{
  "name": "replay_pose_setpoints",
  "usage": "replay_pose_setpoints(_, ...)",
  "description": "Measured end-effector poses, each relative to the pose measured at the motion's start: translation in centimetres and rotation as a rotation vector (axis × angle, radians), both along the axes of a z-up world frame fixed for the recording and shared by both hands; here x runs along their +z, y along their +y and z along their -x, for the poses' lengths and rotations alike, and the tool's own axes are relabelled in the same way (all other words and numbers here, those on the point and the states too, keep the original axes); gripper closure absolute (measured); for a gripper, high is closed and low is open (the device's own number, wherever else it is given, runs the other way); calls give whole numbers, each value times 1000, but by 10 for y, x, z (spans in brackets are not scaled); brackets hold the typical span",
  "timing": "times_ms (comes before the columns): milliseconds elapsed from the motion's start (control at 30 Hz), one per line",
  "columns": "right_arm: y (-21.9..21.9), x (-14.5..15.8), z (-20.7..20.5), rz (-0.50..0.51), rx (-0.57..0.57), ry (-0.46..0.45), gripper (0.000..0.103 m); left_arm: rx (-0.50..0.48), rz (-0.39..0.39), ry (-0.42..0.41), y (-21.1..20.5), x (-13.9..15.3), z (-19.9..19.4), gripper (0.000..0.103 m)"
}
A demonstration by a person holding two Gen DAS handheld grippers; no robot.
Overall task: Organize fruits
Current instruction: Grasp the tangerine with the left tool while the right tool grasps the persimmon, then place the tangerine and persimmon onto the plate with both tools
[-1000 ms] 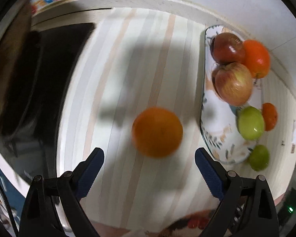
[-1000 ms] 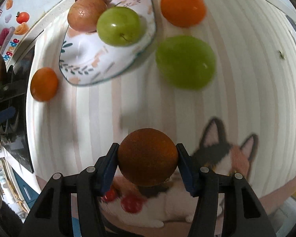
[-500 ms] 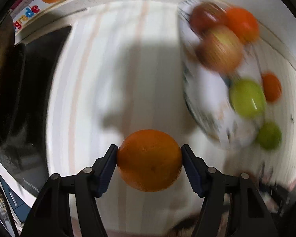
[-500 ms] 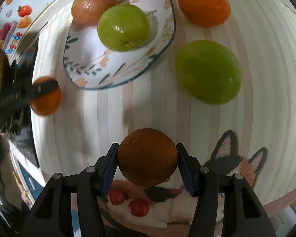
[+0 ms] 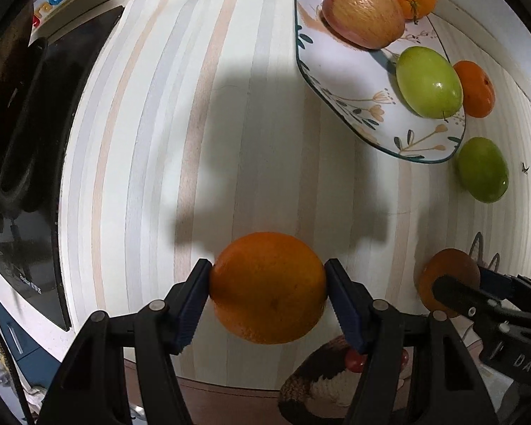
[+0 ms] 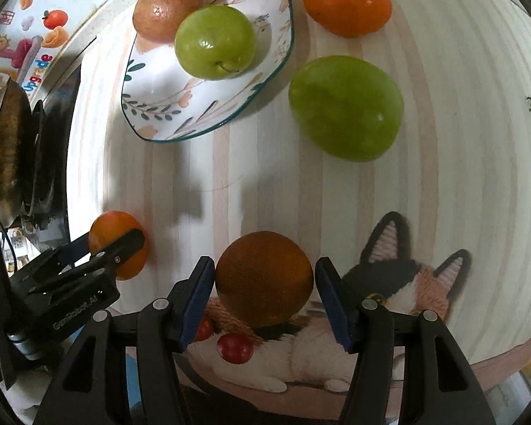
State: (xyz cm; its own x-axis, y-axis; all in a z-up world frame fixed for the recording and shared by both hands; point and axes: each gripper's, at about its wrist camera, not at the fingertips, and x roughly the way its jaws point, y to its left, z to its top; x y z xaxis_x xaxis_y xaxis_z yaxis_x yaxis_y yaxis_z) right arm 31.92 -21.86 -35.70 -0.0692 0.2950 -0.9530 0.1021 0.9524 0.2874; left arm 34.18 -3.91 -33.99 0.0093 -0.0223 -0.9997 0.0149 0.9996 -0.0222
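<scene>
My left gripper (image 5: 267, 283) is shut on a bright orange (image 5: 267, 287), held over the striped table. A flowered plate (image 5: 336, 106) at the upper right holds a red-yellow apple (image 5: 364, 14), a green apple (image 5: 428, 81), an orange and a dark red apple. In the right wrist view my right gripper (image 6: 263, 283) has a darker orange (image 6: 263, 278) between its jaws, which are opening. A thin gap shows at the right pad (image 6: 327, 294). A tangerine (image 6: 347, 0) and a green fruit (image 6: 345, 108) lie on the table beside the plate (image 6: 134, 106).
A black stove top (image 5: 35, 141) with a pan (image 6: 10, 141) borders the table on the left. A cat-patterned mat (image 6: 407, 283) lies at the near edge under the right gripper. The left gripper (image 6: 116, 248) with its orange shows at the left of the right wrist view.
The left gripper closed on the bright orange and carried it toward the plate and the right gripper. The dark orange now looks smaller between the right pads, with a gap at the right one.
</scene>
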Motion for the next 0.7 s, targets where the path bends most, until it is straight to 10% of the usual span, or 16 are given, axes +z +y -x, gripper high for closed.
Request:
replay_pose_setpoints(400,-3,25,-3,-29,-27,-89,44,-8,64,-85,0,53,-24,40)
replay_pose_setpoints(700,-42,78,-95,-84,-153,-216,44,-42,72,-169,-17,82,-94,40)
